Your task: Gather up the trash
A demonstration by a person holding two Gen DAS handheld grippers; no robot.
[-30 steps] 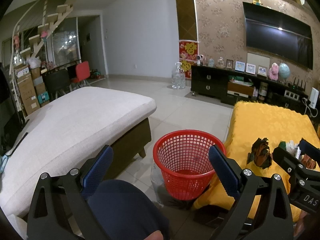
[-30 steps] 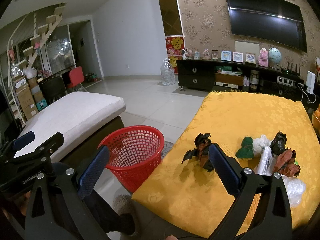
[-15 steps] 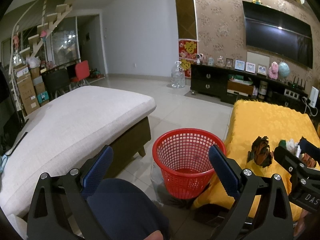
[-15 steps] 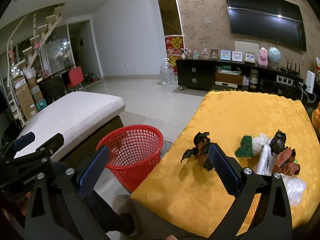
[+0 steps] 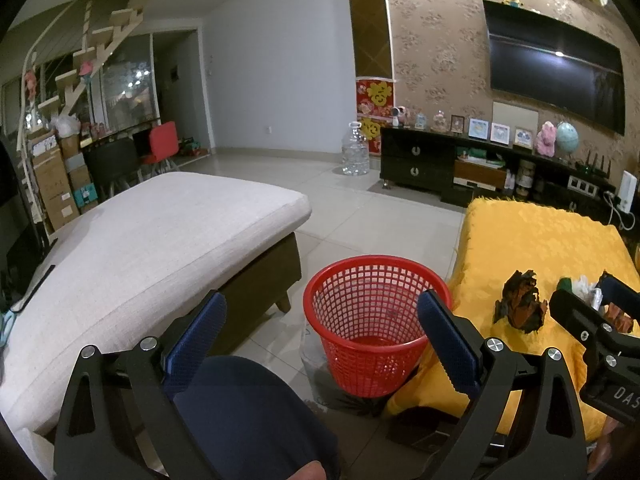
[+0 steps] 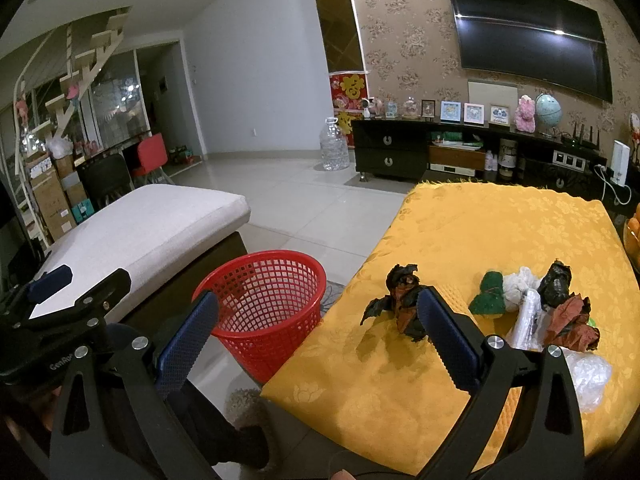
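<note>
Left hand-held gripper [image 5: 322, 330]: jaws wide, empty, facing the red basket [image 5: 376, 326]. Right hand-held gripper [image 6: 318, 330]: wide, empty, near crumpled trash [image 6: 402, 302] on the yellow surface [image 6: 500, 224].

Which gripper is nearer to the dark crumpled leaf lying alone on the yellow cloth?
Right. The right gripper has the crumpled leaf just beyond its fingertip; the left gripper faces the red basket, farther away.

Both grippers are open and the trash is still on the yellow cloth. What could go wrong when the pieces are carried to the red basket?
1. The red basket stands on the floor below the table edge, so a piece released early may fall beside it.
2. The crumpled dark leaf wad looks loose and irregular; the right gripper might catch only a flap.
3. Grasping low could pinch the yellow tablecloth and drag the trash pile.
</note>
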